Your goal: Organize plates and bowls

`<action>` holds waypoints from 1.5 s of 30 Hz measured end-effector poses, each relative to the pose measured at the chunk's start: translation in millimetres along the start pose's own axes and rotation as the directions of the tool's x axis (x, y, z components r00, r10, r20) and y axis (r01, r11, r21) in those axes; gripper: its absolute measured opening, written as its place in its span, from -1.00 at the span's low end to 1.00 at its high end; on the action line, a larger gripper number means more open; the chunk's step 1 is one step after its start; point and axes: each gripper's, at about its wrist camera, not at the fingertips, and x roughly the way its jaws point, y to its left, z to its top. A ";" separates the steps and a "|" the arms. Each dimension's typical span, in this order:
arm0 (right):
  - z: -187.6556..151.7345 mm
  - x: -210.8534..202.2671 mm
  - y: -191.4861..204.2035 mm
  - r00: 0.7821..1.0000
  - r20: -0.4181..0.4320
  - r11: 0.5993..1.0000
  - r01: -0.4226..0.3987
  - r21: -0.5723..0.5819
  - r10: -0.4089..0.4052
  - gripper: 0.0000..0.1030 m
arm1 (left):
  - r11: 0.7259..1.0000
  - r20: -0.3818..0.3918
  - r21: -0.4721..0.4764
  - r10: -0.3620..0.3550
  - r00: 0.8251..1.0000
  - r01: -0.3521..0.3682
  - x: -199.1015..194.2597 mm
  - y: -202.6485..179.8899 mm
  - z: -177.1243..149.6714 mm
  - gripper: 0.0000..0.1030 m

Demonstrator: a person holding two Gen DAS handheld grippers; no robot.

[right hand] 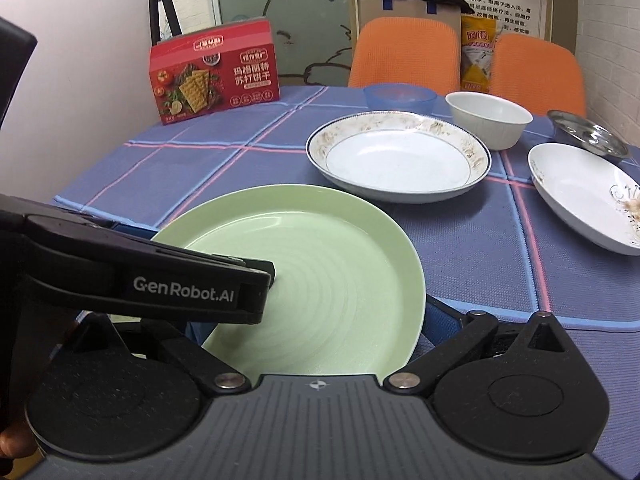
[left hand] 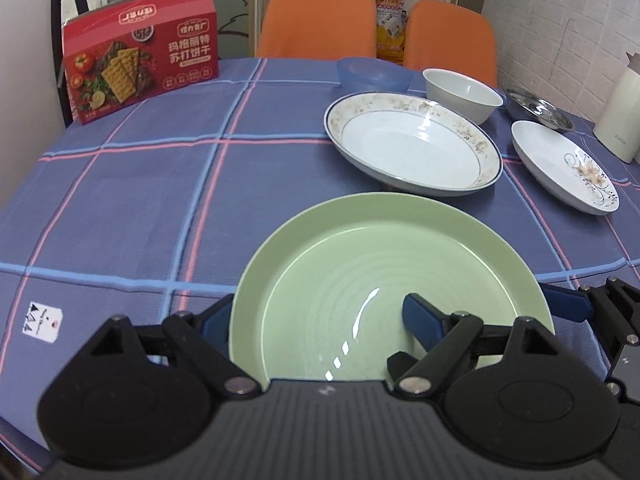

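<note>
A pale green plate [left hand: 360, 280] [right hand: 320, 280] lies low at the near edge of the table, right in front of both grippers. My left gripper [left hand: 318, 320] is open: one blue pad [left hand: 216, 322] sits behind the plate's left rim, the other [left hand: 420, 316] hovers over its inside. In the right wrist view the left gripper's finger [right hand: 256, 280] reaches in from the left over the plate. My right gripper [right hand: 320, 324] is open too, its fingers mostly hidden beneath the plate; one pad [right hand: 440, 320] [left hand: 568, 304] shows beside the right rim.
Beyond stand a floral-rimmed deep plate [left hand: 412, 148] [right hand: 400, 156], a white bowl [left hand: 460, 94] [right hand: 486, 124], a blue plastic bowl [left hand: 374, 72], a white flower-painted plate [left hand: 560, 168] [right hand: 584, 196] and a steel dish [left hand: 536, 108]. A red cracker box [left hand: 140, 52] stands far left, a white kettle [left hand: 618, 116] far right.
</note>
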 end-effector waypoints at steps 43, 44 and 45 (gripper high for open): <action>69.0 55.1 -95.5 0.999 -0.006 0.991 0.050 0.127 -0.050 0.74 | 0.996 0.106 0.058 0.057 0.993 -0.063 61.8 14.9 105.9 0.91; 71.0 57.6 -97.0 0.999 -0.006 0.990 0.051 0.130 -0.051 0.74 | 0.996 0.104 0.063 0.056 0.993 -0.063 64.8 15.2 109.2 0.91; 72.7 59.8 -99.1 0.999 -0.005 0.989 0.053 0.135 -0.053 0.74 | 0.996 0.102 0.068 0.056 0.993 -0.063 68.0 15.6 112.6 0.91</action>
